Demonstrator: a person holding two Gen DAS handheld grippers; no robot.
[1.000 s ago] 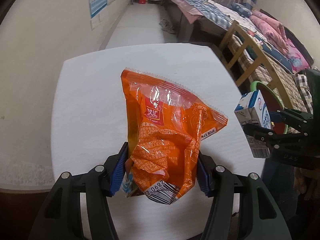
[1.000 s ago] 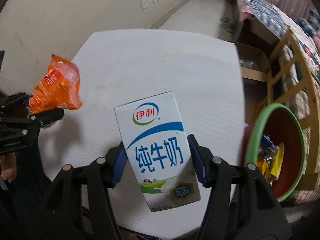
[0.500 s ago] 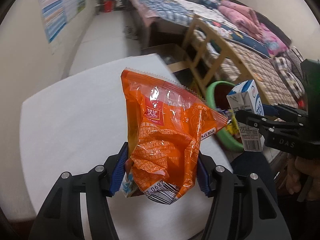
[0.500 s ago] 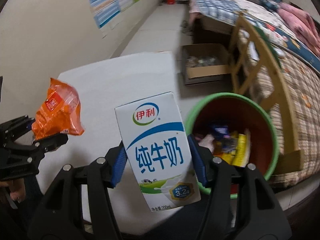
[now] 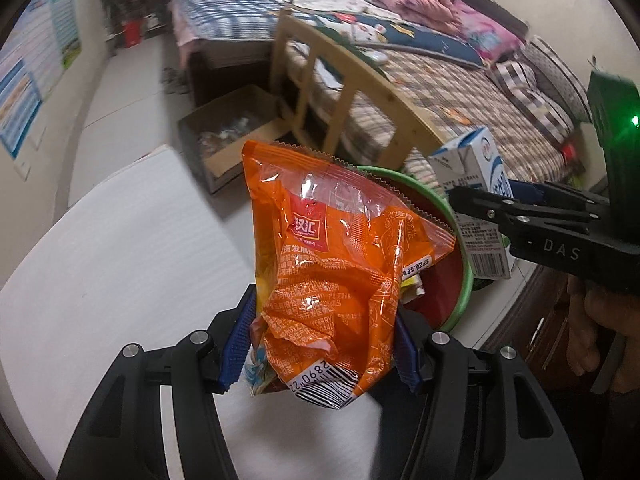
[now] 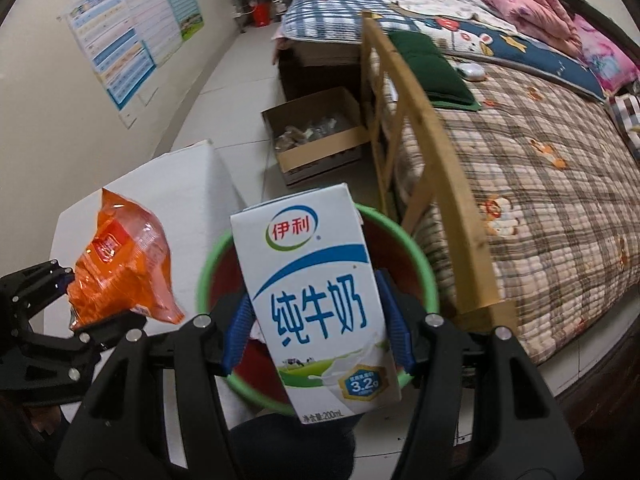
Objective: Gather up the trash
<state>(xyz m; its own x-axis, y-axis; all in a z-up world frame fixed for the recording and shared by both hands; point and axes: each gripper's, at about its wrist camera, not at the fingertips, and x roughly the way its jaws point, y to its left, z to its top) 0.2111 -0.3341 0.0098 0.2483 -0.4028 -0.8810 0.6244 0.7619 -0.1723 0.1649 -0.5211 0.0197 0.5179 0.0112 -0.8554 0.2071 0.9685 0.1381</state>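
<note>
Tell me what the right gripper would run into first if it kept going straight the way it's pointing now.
Most likely the green-rimmed bin: the right gripper, clamped on the milk carton, points down toward its opening, so the carton would probably meet the bin's inside first. Depth is hard to judge.

the room was dim and evenly lit, with no hard shadows. glare streaked the orange wrapper [image 5: 340,264]. fisheye bending curved the bed rail [image 6: 424,136], corners went black, and the far edges looked smeared.
</note>
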